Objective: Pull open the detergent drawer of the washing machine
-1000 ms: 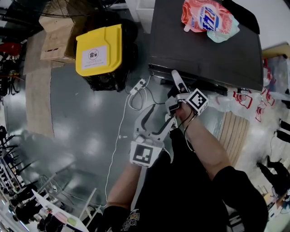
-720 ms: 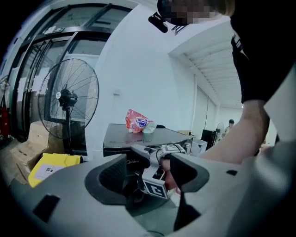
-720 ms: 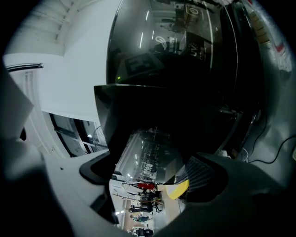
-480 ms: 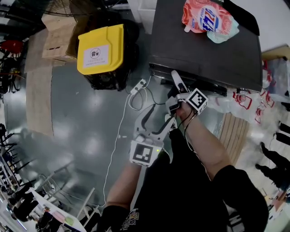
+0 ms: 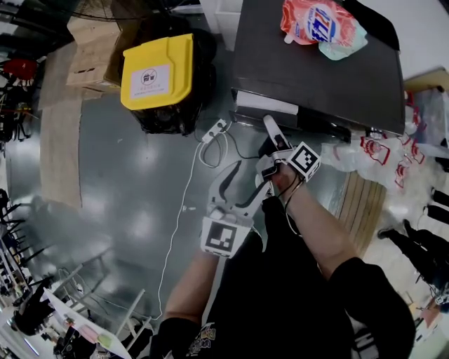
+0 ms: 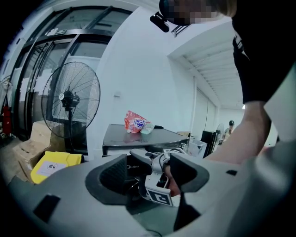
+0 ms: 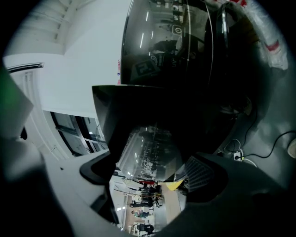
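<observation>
The dark washing machine (image 5: pixel 316 70) stands at the upper right of the head view. Its detergent drawer (image 5: pixel 266 104) sticks out a little at the front left and shows a white strip on top. My right gripper (image 5: pixel 271 134) is shut on the drawer's front edge. In the right gripper view the glossy dark drawer front (image 7: pixel 148 152) sits between the jaws of the right gripper (image 7: pixel 152 178), with the round door glass (image 7: pixel 166 41) beyond. My left gripper (image 5: pixel 238 184) hangs open below it with nothing between its fingers. The left gripper (image 6: pixel 148 173) looks toward the machine (image 6: pixel 138 136).
A pink detergent pouch (image 5: pixel 319 21) lies on the machine's top. A black bin with a yellow lid (image 5: pixel 156 73) stands left of the machine. A white power strip with a cable (image 5: pixel 214 131) lies on the floor between them. Plastic bags (image 5: pixel 379 158) lie at the right. A fan (image 6: pixel 69 99) stands behind.
The drawer has slid out of the machine's front: a white strip on its top now shows. My right gripper has drawn back slightly with it. The left gripper has stayed still.
</observation>
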